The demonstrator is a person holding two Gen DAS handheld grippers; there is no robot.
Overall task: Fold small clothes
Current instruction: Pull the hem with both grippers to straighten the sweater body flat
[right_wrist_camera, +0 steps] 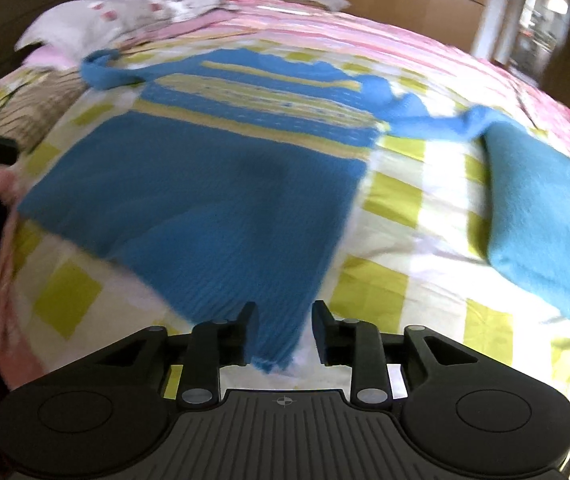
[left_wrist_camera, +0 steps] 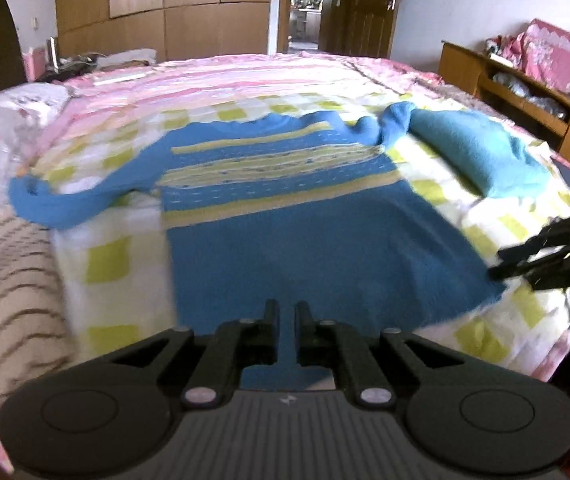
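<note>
Left wrist view: a blue striped sweater (left_wrist_camera: 285, 208) lies spread on the checked bed (left_wrist_camera: 525, 308) at centre frame, its hem pinched in the left tool (left_wrist_camera: 286, 312). Right wrist view: the right tool (right_wrist_camera: 283, 316), at bottom centre, stands spread around the sweater's lower corner without pressing it.

checked bed (left_wrist_camera: 97, 264) bears a striped blue sweater (left_wrist_camera: 305, 232), folded teal cloth (left_wrist_camera: 481, 152)

Folded blue garment (left_wrist_camera: 481, 156) blocks bedspread (left_wrist_camera: 105, 264) beside sweater (left_wrist_camera: 305, 236).
</note>
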